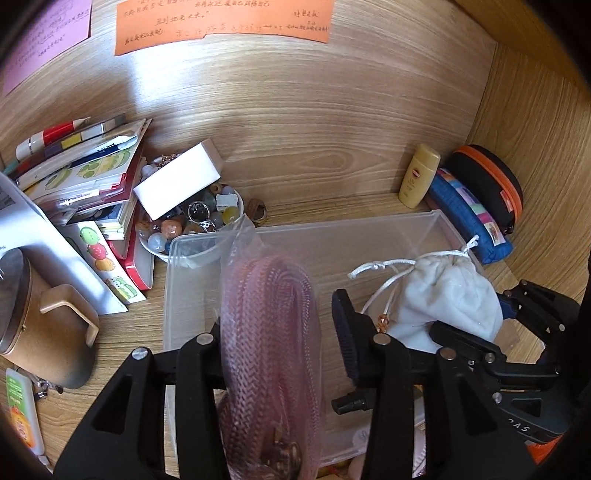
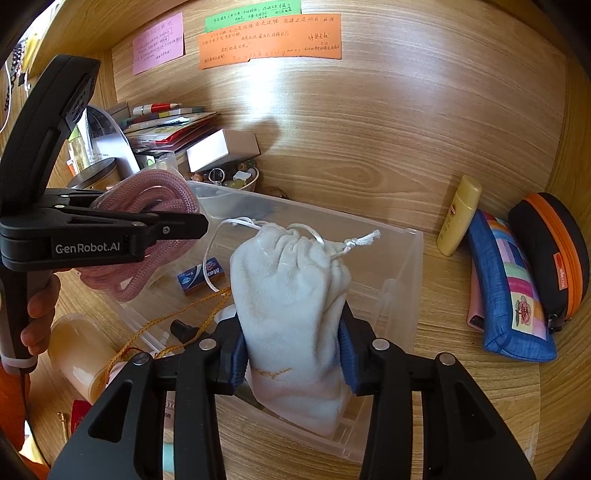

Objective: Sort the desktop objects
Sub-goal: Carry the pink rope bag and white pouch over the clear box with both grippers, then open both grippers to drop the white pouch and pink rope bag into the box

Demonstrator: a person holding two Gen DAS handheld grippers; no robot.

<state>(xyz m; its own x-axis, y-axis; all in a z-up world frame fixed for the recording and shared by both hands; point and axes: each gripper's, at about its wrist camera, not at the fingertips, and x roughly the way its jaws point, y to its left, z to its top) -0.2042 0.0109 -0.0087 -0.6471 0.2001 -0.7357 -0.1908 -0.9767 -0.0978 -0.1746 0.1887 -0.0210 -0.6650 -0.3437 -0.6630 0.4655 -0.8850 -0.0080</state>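
Left gripper (image 1: pixel 280 350): jaws apart; a clear bag of pink cord (image 1: pixel 269 332) hangs between them, lying against the left pad and clear of the right one; it hangs over the near-left part of the clear plastic bin (image 1: pixel 369 229)
Right gripper (image 2: pixel 293 354): blue pads pressed on both sides of a white drawstring pouch (image 2: pixel 291 295); pouch upright, its knotted cord trailing off the top; held over the bin's middle
Bin: sits on the wooden desk (image 1: pixel 295 129); inside it, in the right wrist view, a small blue box (image 2: pixel 201 278), an orange string (image 2: pixel 177 325) and a small black piece (image 2: pixel 184 330)
Left of the bin: a bowl of beads (image 1: pixel 184 229) with a white box (image 1: pixel 177 184) resting on it; beyond that a stack of books and stickers (image 1: pixel 92 173)
Right of the bin: a yellow bottle (image 1: pixel 419 175) standing upright; just beside it a blue patchwork pouch (image 1: pixel 469 218) and a black case with orange zip (image 1: pixel 487 181)
Back wall: orange note (image 1: pixel 221 22) and pink note (image 1: pixel 44 37)
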